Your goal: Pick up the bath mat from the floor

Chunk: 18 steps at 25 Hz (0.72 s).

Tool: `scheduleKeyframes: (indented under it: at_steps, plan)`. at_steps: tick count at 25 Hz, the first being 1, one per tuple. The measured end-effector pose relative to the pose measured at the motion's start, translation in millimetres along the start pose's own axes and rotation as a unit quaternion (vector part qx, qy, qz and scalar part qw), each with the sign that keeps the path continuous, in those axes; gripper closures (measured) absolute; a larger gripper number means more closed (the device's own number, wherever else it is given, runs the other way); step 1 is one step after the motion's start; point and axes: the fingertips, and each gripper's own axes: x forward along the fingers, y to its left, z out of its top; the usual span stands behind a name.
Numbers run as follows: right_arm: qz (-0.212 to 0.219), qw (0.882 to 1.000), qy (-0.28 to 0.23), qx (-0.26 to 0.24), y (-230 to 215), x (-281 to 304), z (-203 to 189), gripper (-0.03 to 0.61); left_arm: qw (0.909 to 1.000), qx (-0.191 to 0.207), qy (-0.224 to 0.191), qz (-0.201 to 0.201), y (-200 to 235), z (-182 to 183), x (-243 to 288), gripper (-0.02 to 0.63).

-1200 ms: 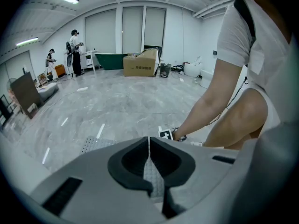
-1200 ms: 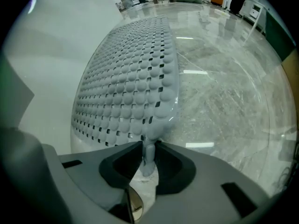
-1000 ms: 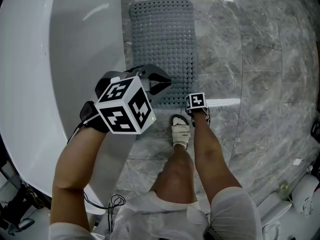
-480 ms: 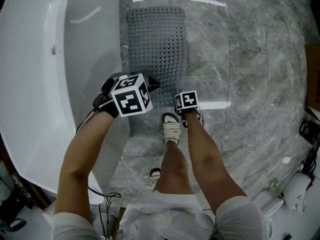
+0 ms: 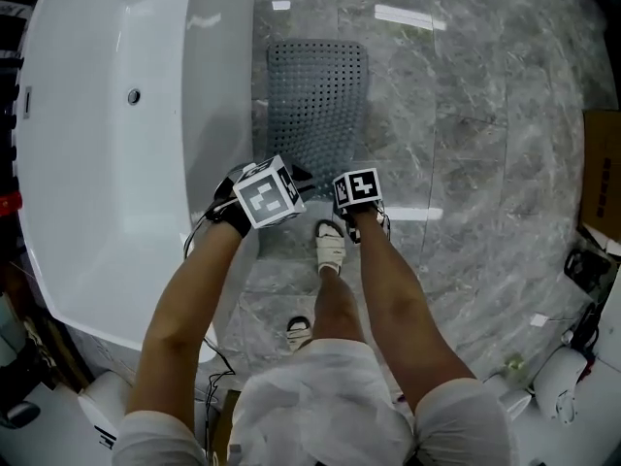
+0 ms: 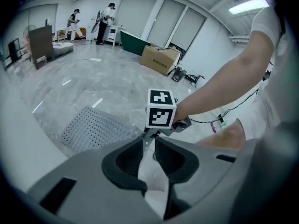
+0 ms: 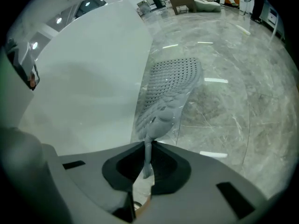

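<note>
The grey perforated bath mat [image 5: 315, 105] lies on the marble floor beside the white tub [image 5: 97, 163]. Both grippers are at its near edge. My right gripper [image 7: 148, 146] is shut on that edge: a thin grey strip of mat [image 7: 163, 101] runs up between the jaws and the mat rumples toward them. In the head view the right gripper [image 5: 344, 202] sits under its marker cube. My left gripper [image 5: 299, 175] is at the near left corner. Its jaws [image 6: 148, 143] are opening, with a pale strip in the narrow gap that I cannot identify.
The tub wall [image 7: 84, 78] rises right beside the mat's left edge. A sandalled foot [image 5: 330, 246] stands just behind the mat. A cardboard box [image 5: 604, 173] and white fixtures [image 5: 558, 396] are at the right. People [image 6: 107, 17] stand far across the room.
The left gripper has come down from a raised position to the mat's near left corner. The right gripper has stayed at the near edge. The head view has pulled back.
</note>
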Motion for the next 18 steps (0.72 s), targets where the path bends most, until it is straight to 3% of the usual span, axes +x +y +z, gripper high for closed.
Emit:
scheduleKeyframes:
  at_steps: [5, 13, 18]
  plan:
    - [0.013, 1.000, 0.006, -0.008, 31.6, -50.8, 25.2, 0.534, 0.9996, -0.027, -0.003, -0.004, -13.8, 13.2, -34.1, 0.474]
    - [0.026, 0.999, 0.009, -0.025, 76.7, -126.6, 63.1, 0.534, 0.9962, -0.078, -0.035, 0.013, -11.8, 45.7, -103.5, 0.451]
    - [0.039, 0.999, 0.006, -0.030, 99.0, -165.9, 84.5, 0.534, 0.9946, -0.097, -0.025, 0.025, -13.9, 51.0, -127.4, 0.428]
